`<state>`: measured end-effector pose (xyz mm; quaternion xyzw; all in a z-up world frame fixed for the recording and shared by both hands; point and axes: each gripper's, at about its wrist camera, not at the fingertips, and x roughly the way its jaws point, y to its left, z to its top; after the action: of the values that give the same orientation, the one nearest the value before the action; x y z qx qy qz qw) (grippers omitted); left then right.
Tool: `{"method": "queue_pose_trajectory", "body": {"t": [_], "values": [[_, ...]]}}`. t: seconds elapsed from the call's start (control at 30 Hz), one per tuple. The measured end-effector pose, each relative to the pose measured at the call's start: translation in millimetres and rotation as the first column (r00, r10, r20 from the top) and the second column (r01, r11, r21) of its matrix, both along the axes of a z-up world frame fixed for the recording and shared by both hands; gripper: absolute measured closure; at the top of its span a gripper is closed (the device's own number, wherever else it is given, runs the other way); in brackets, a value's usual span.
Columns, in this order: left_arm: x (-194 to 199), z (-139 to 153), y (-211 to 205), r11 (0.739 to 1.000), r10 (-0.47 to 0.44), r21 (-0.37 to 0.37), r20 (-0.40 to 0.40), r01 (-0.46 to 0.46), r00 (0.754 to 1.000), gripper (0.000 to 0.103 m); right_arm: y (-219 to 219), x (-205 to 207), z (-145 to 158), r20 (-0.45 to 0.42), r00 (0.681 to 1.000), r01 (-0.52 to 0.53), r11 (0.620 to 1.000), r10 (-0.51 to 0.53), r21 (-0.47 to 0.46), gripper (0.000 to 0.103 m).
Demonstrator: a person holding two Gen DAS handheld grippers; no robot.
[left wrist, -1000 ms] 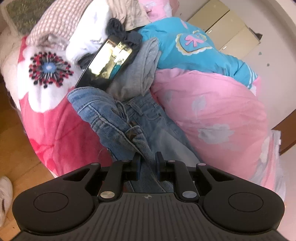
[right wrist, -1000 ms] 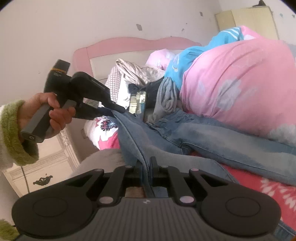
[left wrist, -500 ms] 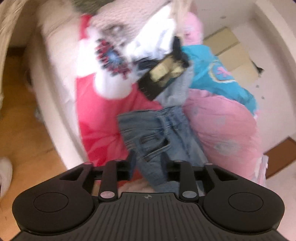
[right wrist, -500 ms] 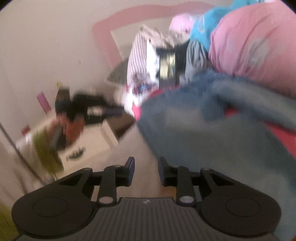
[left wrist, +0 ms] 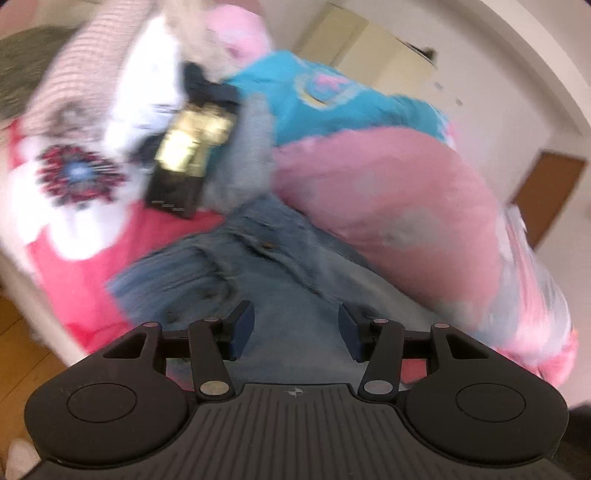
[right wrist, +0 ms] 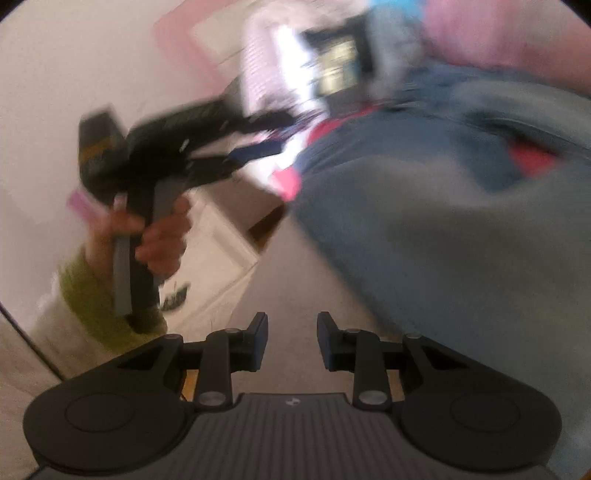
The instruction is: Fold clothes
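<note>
Both claws stand released, jaws just opened: left claw (left wrist: 296,328) hovers over the crumpled blue denim jeans (left wrist: 236,266) on the red floral bed; right claw (right wrist: 291,341) empty, jeans to its right.

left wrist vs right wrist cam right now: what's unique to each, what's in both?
Left wrist only: turquoise garment, brown door, red floral bedsheet's flower print, left gripper close up, open over denim.

Right wrist only: hand with green cuff holding the left gripper from outside, pink headboard, right gripper open, nothing between the pads.

Both: jeans, pink duvet, black phone-like slab. Both jaws have just been opening.
</note>
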<state>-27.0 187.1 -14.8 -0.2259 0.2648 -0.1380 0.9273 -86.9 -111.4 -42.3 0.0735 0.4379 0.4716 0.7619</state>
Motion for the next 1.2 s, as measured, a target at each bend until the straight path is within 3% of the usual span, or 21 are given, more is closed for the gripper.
{"method": "queue_pose_trajectory", "body": {"t": [0.07,0.13,0.23,0.33,0.43,0.63,0.73,0.8,0.87,1.07,1.1,1.2], "values": [[19,1,-20,0.998,-0.064,0.011,-0.008,0.065,0.998,0.053,-38,9,14,0.027,0.991,0.129,0.992,-0.129,-0.004,0.071],[34,0,-42,0.992,-0.121,0.023,-0.019,0.121,0.992,0.053,-78,15,29,0.076,0.961,0.270,0.963,-0.268,-0.016,0.064],[52,-4,-74,0.976,-0.216,0.035,-0.041,0.217,0.976,0.053,-147,15,49,0.172,0.854,0.504,0.863,-0.490,-0.044,0.057],[64,-8,-99,0.956,-0.278,0.078,-0.072,0.283,0.958,0.053,-211,0,58,0.271,0.713,0.692,0.711,-0.647,-0.123,0.052],[71,-11,-119,0.938,-0.308,0.133,-0.099,0.320,0.946,0.053,-265,-25,61,0.383,0.548,0.835,0.512,-0.744,-0.202,0.041],[77,-18,-124,0.946,-0.275,0.138,-0.140,0.294,0.951,0.053,-355,-74,52,0.431,0.250,0.964,0.182,-0.867,-0.192,0.032],[75,-19,-119,0.960,-0.227,0.131,-0.150,0.247,0.962,0.053,-402,-98,35,0.342,0.121,0.988,0.078,-0.932,-0.136,0.030],[76,-19,-116,0.968,-0.191,0.136,-0.154,0.213,0.969,0.052,-426,-109,18,0.250,0.067,0.994,0.044,-0.966,-0.099,0.030],[73,-18,-113,0.973,-0.158,0.142,-0.154,0.180,0.975,0.052,-445,-119,0,0.166,0.029,0.996,0.015,-0.986,-0.085,0.029],[66,-15,-102,0.986,-0.087,0.131,-0.157,0.108,0.984,0.052,-469,-141,-56,-0.076,-0.030,0.999,-0.026,-0.997,-0.043,0.028],[64,-15,-101,0.987,-0.084,0.126,-0.158,0.104,0.984,0.052,-473,-149,-64,-0.128,-0.047,0.999,-0.045,-0.991,-0.018,0.028],[58,-13,-99,0.988,-0.080,0.117,-0.158,0.099,0.984,0.052,-485,-180,-98,-0.346,-0.125,0.988,-0.147,-0.930,0.039,0.027]]}}
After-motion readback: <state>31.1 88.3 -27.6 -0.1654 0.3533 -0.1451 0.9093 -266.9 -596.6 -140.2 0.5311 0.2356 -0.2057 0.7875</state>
